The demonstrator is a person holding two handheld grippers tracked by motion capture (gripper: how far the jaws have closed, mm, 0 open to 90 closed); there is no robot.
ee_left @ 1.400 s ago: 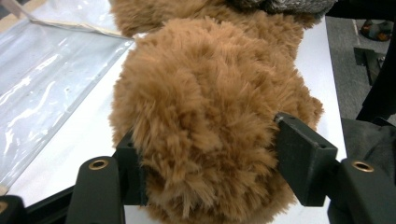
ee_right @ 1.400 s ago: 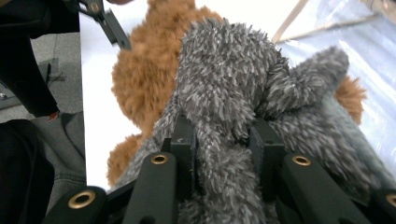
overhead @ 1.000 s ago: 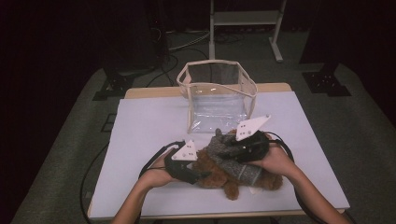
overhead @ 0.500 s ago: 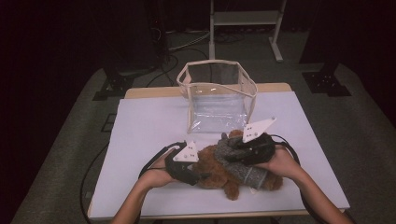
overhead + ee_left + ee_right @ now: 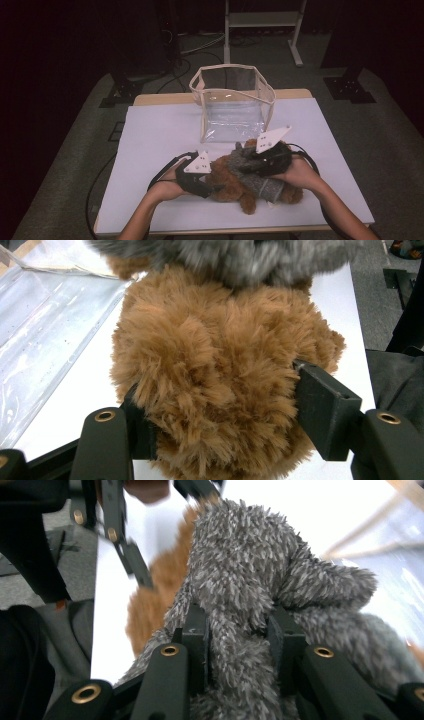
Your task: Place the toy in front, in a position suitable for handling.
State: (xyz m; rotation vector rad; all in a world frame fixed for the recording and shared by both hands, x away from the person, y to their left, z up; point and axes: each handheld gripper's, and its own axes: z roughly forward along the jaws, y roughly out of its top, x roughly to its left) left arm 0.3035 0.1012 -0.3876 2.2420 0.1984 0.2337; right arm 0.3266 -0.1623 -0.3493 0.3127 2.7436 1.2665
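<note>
left claw (image 5: 215, 405) grips brown plush (image 5: 210, 390) | right claw (image 5: 237, 630) pinches grey plush (image 5: 250, 595)

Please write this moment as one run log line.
left gripper: shut on brown plush toy | right gripper: shut on grey plush garment | clear bag: behind, open

Brown shaggy plush toy (image 5: 235, 182) is lying on its side at the table's near edge, in front of the clear bag. Grey fuzzy knit garment (image 5: 252, 172) is lying bunched over its right half.
</note>
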